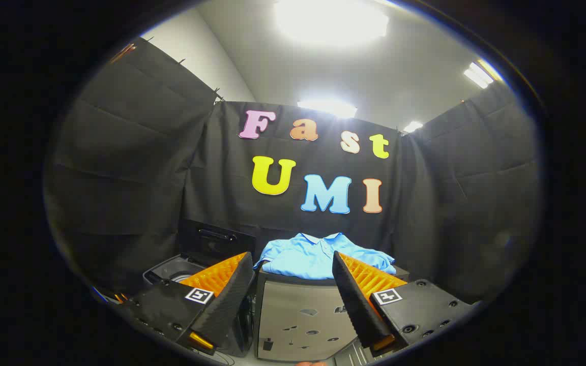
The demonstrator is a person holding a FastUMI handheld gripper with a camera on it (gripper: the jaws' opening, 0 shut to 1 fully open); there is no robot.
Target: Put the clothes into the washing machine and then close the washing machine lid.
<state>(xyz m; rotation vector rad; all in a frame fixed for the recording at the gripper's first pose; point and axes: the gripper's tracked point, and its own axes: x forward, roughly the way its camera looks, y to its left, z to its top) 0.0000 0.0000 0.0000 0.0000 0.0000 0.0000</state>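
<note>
While fingers point(293, 269) gape empty | shirt point(318, 254) lies crosswise beyond, collar away

Black cloth point(135, 168) hangs on three sides as the booth's wall, creased in long horizontal folds and clipped along its top edge. Above it rise a pale grey room wall point(206, 56) and a white ceiling point(400, 66). A large ceiling lamp point(331, 20) glares almost straight overhead — it washes out to pure white. A second lamp point(327, 107) shines just above the back cloth, a smaller one point(413, 126) beside it, and a strip light point(478, 75) sits off to one side. Low in front stands a grey cabinet point(298, 320) with a dark top edge — its front panel carries small dark marks.
</note>
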